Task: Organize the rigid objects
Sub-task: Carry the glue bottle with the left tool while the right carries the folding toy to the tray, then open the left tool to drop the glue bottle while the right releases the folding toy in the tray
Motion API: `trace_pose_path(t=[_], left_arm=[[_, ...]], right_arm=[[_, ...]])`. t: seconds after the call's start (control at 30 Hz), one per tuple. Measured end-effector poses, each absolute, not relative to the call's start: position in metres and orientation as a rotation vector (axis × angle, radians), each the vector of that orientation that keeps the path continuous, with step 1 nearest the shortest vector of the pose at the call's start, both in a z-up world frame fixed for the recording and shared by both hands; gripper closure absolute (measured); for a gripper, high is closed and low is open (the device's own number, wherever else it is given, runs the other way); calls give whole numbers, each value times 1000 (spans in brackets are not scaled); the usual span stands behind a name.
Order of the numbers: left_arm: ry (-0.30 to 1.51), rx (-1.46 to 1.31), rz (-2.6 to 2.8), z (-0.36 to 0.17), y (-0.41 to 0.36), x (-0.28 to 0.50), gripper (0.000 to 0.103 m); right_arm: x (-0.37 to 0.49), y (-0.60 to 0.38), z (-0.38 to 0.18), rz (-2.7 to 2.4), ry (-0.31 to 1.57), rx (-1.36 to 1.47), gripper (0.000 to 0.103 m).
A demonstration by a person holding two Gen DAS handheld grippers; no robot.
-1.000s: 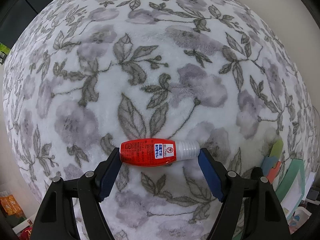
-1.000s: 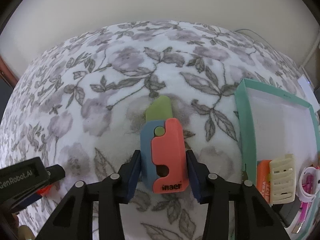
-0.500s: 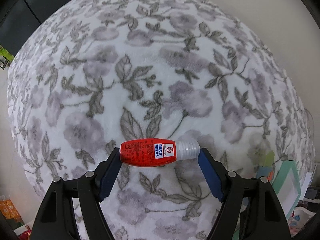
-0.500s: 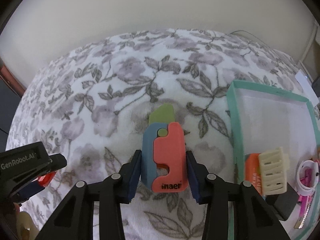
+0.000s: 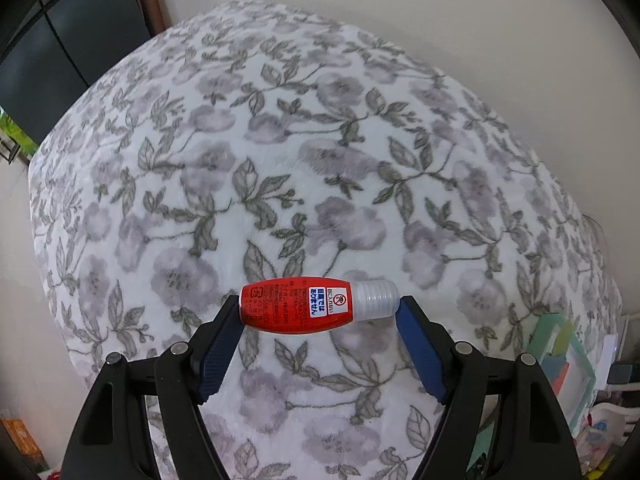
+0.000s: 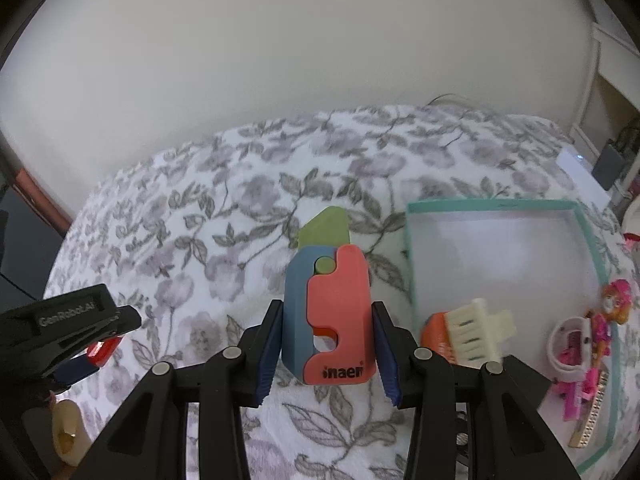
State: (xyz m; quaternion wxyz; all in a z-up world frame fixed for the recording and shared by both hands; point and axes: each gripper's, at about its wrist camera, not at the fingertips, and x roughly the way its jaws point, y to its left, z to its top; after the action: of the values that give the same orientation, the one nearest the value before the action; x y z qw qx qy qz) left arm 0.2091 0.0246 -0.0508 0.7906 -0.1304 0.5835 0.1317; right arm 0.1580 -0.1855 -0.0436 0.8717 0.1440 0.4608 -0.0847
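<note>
Both grippers lifted higher, left gripper (image 5: 318,312) jaws clamping red bottle (image 5: 308,311), right gripper (image 6: 326,346) jaws clamping toy knife (image 6: 330,312)

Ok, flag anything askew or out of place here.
Nothing is spilled or damaged. The one oddity: the red bottle lies crosswise in the left gripper, pinched end to end by base and cap. The folding toy knife sits straight in the right gripper.

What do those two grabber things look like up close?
Both are alike: the left gripper and right gripper have black plastic arms with round silver rivets and dark blue ribbed pads. White lettering reads GenRobot.AI on one side. No cables, hands or sleeves show.
</note>
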Motion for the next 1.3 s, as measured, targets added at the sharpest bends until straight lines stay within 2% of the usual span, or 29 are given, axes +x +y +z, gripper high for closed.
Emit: trace_pose_path(t=[0.33,0.7,1.03,1.3], left_arm=[[1214,-236,195,-31,-9,199,25],[1227,-133,-84,-18,-87,145,25],[1363,-93,-387,-51,-160,99,25],[1397,-62,-470,-70,-194,87,25]], right_arm=[[116,-222,-20,-235,915,355,58],[60,-281,-36,-389,1008,445,58],[8,-329,-59,-501,1072,548,58],[-8,-349,-79,-528,1106,616,58]])
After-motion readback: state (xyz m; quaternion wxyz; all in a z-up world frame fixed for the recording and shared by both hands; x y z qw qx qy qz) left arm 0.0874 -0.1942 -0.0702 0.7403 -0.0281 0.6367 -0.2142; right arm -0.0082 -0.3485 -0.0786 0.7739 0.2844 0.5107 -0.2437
